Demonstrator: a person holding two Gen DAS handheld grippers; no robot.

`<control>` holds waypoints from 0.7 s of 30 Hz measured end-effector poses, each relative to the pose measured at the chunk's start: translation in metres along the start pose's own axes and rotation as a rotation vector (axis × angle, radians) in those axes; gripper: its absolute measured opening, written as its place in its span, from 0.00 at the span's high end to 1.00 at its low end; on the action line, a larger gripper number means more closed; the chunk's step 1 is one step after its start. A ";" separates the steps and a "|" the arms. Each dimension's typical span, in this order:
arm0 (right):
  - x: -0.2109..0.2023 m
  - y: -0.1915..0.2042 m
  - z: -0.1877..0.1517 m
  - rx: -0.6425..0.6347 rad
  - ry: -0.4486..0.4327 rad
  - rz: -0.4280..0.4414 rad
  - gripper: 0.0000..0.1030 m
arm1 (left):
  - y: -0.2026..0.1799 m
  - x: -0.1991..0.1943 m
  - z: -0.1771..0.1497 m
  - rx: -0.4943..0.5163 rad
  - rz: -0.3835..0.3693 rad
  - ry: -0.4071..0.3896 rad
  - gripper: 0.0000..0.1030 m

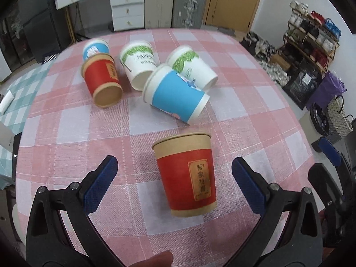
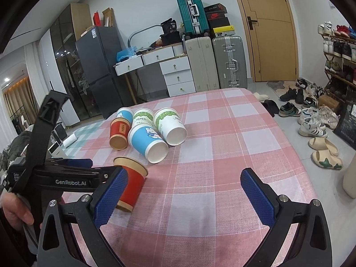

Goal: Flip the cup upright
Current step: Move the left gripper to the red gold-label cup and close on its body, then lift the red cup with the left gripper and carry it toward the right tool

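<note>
The right gripper's near pad hides part of the upright red cup, both grippers' jaws apart, left gripper straddling it untouched.

A matt kraft-paper cup with red sleeve stands on woven checked cloth, flanked by the left gripper's knurled blue rubbery pads on black plastic.

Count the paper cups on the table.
6: near red cup standing upright; red cup, two blue cups and two green-print cups lying clustered behind. None seems hidden.
</note>
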State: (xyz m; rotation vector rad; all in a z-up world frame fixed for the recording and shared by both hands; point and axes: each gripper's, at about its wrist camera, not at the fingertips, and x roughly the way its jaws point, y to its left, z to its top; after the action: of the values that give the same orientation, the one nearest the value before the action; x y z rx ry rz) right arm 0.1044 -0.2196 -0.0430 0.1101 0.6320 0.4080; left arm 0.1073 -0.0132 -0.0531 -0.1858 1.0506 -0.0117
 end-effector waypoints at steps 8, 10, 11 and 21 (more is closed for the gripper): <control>0.016 -0.018 0.002 0.051 0.027 0.014 0.00 | 0.005 0.044 0.027 -0.063 -0.031 0.177 0.01; 0.019 -0.020 0.003 0.056 0.029 0.019 0.00 | 0.008 0.054 0.033 -0.082 -0.023 0.206 0.01; 0.019 -0.021 0.003 0.057 0.028 0.022 0.00 | 0.009 0.057 0.035 -0.088 -0.031 0.217 0.01; 0.020 -0.025 0.001 0.077 0.034 0.033 0.00 | 0.001 0.083 0.032 -0.091 -0.074 0.305 0.38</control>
State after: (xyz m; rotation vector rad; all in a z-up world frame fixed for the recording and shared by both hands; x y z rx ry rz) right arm 0.1280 -0.2348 -0.0582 0.1872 0.6800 0.4187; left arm 0.1761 -0.0160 -0.1091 -0.3122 1.3487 -0.0609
